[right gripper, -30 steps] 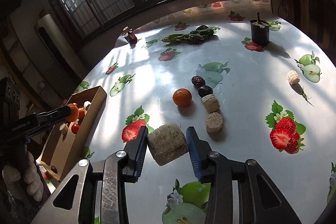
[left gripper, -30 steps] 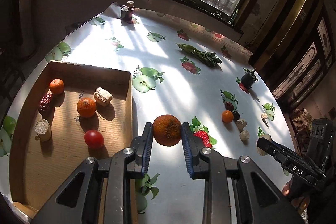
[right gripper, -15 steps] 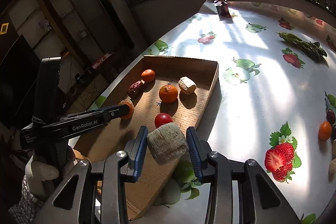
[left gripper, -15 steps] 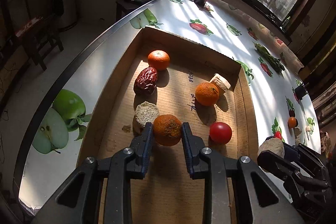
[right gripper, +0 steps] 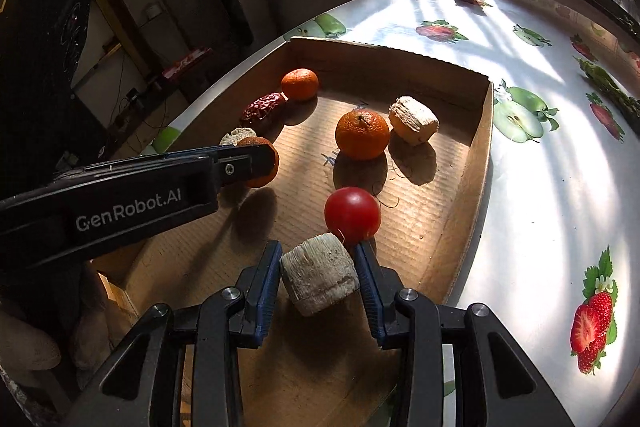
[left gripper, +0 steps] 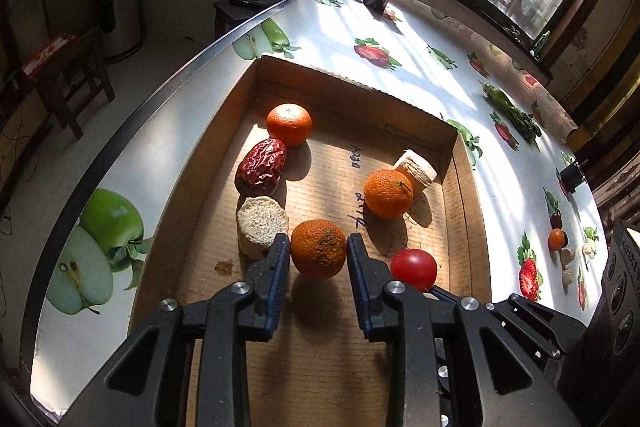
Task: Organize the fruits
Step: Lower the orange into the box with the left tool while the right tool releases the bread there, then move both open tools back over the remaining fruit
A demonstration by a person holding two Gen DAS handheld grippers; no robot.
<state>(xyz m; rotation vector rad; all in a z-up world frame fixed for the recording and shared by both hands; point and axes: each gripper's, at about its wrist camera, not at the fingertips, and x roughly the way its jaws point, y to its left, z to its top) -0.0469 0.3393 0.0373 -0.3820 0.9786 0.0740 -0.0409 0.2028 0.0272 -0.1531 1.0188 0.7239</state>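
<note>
We note the left gripper (left gripper: 318, 254) low over the floor of the cardboard tray (left gripper: 466, 195), its jaws opening around the blemished orange (left gripper: 318, 248); both pads sit against the fruit's sides, and its shadow falls on the cardboard just beneath, so we cannot tell whether it rests on the floor. In the right wrist view this gripper enters from the left, its finger covering part of the same orange. The right gripper (right gripper: 318, 269) is clamped on a pale fibrous chunk (right gripper: 319, 278), held above the tray's near end, just in front of the red tomato (right gripper: 352, 215). Already lying in the tray: a small orange (left gripper: 289, 124) at the far left, a wrinkled red date (left gripper: 261, 167) touching it, a round pale chunk (left gripper: 262, 225) just beside the left finger, a second orange (left gripper: 388, 193) with another pale chunk (left gripper: 415, 169) against it near the far right wall. The tray sits on a fruit-print tablecloth (left gripper: 420, 39). Well apart, on the cloth to the right, we see a small cluster of loose fruits (left gripper: 560, 243) and green vegetables (left gripper: 512, 111) nearer the window.
</note>
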